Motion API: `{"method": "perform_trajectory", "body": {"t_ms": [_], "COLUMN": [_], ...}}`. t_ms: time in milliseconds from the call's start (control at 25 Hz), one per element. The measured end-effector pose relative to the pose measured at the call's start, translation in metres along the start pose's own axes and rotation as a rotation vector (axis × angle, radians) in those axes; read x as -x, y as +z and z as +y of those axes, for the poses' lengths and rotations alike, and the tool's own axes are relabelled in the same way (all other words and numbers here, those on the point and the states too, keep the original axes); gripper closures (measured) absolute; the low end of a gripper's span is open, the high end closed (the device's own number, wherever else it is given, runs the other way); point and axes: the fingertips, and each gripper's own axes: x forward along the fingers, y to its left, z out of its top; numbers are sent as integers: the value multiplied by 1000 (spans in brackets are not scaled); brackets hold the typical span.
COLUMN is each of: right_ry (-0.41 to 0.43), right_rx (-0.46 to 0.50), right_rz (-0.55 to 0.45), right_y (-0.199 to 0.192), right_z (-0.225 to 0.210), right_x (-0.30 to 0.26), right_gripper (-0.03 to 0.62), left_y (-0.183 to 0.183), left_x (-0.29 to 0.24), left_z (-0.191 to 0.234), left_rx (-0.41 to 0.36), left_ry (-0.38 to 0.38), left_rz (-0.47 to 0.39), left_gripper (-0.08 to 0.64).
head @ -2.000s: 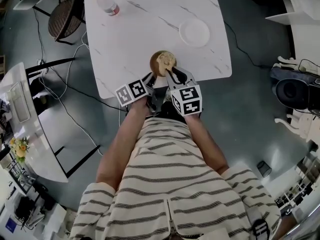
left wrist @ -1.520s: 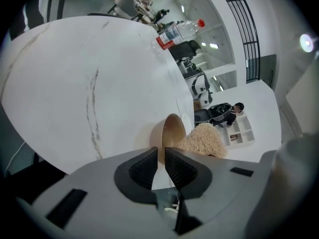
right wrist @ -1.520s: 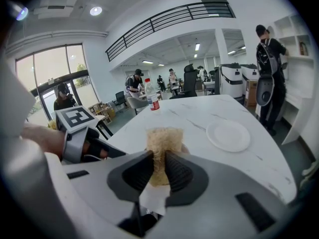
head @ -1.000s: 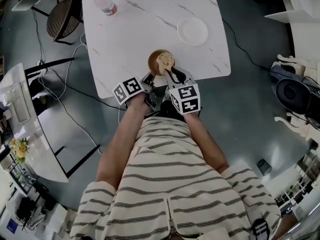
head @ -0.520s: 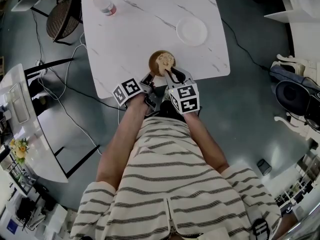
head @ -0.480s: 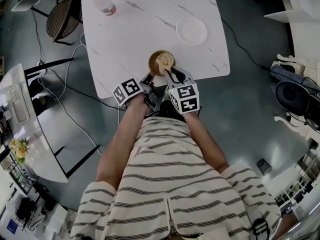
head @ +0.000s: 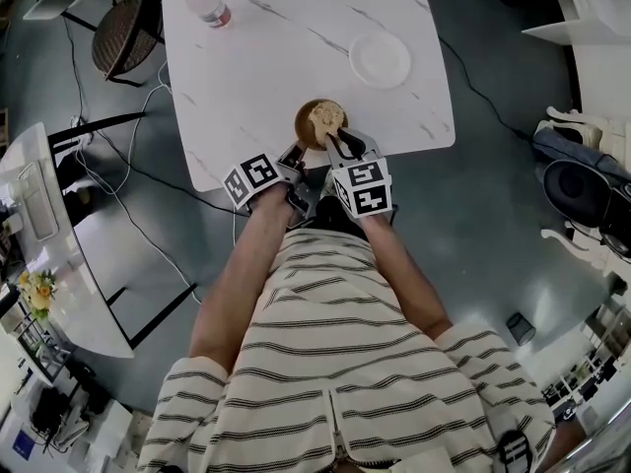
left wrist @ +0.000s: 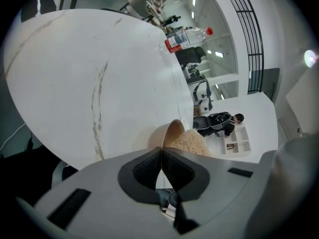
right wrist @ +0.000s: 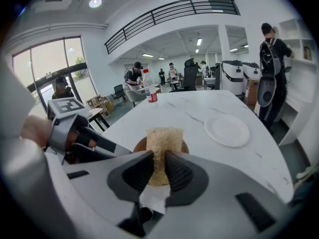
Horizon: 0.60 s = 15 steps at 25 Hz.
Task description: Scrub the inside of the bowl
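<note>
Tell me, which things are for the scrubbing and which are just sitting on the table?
For the job: bowl; sponge in it; left claw pinching the bowl's rim; right claw gripping the sponge.

Just lying about: white plate; water bottle with a red cap.

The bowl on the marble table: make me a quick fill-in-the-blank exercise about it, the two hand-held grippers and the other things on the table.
1. The tan scrub pad resting in the bowl is clamped by the ____ hand-held gripper.
2. The left hand-held gripper is shut on the bowl's ____.
3. The plastic bottle at the table's far corner has a ____ cap.
4. The white plate beyond the bowl is ____.

Missing words: right; rim; red; empty
</note>
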Motion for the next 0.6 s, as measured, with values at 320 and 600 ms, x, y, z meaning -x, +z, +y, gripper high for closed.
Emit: {"method": "perform_trajectory", "body": {"t_ms": [320,600], "right_ry": [-25,-27], "right_rx": [32,40], "right_rz": [9,13], "right_y": [4,9], "right_z": [-9,-11], "right_x": [-11,-17], "right_gripper": [520,520], "left_y": [0,-1], "left_x": [1,0], "left_z": [3,1], "left_rx": [2,-7], "left_ry": [2,1], "left_rz": [-5,1], "left_gripper": [551,551]}}
